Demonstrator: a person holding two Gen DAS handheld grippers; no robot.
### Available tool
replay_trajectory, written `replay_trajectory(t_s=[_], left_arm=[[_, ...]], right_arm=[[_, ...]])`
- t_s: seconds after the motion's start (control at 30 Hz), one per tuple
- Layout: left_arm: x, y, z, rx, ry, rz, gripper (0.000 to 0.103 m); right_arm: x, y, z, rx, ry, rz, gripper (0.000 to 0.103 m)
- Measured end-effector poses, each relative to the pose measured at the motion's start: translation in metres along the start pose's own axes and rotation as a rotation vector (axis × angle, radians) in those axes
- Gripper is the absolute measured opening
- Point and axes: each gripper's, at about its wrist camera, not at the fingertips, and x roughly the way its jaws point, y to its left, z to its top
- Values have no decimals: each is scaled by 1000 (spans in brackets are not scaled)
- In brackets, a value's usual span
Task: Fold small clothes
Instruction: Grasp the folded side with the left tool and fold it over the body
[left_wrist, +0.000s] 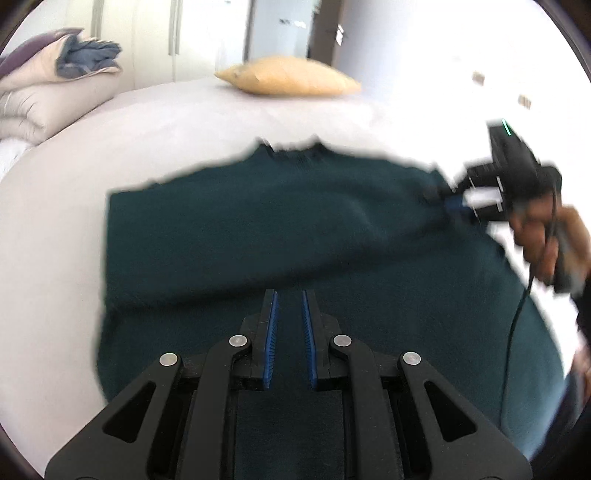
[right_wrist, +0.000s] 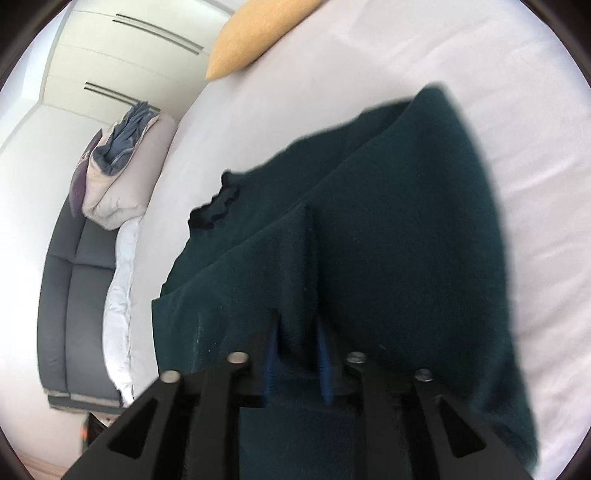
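A dark teal sweater (left_wrist: 266, 229) lies spread on the pale bed sheet (left_wrist: 55, 236), its collar toward the far side. My left gripper (left_wrist: 289, 295) hovers over the sweater's near part with its blue-padded jaws slightly apart and nothing between them. My right gripper (left_wrist: 448, 199) is at the sweater's right shoulder. In the right wrist view the right gripper (right_wrist: 298, 325) is shut on a fold of the sweater (right_wrist: 388, 240), lifting that edge off the bed.
A yellow pillow (left_wrist: 291, 79) lies at the far side of the bed. A folded duvet with a blue cloth on it (left_wrist: 55, 81) sits at the far left. A grey sofa (right_wrist: 74, 302) stands beside the bed. White wardrobe doors (right_wrist: 110, 51) are behind.
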Motion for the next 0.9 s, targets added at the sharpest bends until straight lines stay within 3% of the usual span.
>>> replay_trajectory(t_s=[0.03, 0.1, 0.13, 0.2, 0.3, 0.33, 0.4, 0.43, 0.5, 0.53, 0.63, 0.9], left_arm=[[-5, 14, 12, -24, -21, -4, 13], [-6, 44, 35, -70, -37, -32, 13], [-2, 66, 48, -120, -41, -83, 13], [15, 109, 67, -233, -27, -203, 13], [61, 171, 77, -467, 72, -410, 13], [79, 190, 74, -539, 110, -444, 13], [99, 212, 65, -609, 148, -457, 12], [104, 219, 60, -636, 155, -473, 11], [109, 227, 49, -662, 154, -500, 7], [109, 230, 43, -676, 147, -517, 7], [110, 226, 33, -679, 154, -521, 3], [82, 193, 1, -598, 166, -485, 3]], right_arm=[[-13, 4, -1, -15, -45, -22, 47], [-29, 11, -1, -38, -110, 10, 49], [-31, 15, 0, -47, -108, 52, 49], [-24, 26, 1, -76, -58, 191, 48], [3, 31, 4, -78, 20, 252, 45], [13, 27, 5, -53, 39, 251, 42], [31, 13, 6, 12, 74, 252, 39], [37, 5, 6, 39, 80, 251, 24], [43, -4, 5, 59, 81, 244, 4], [45, -8, 4, 65, 84, 248, 0], [49, -17, 3, 91, 88, 289, 0], [42, -13, -1, 92, 78, 252, 0]])
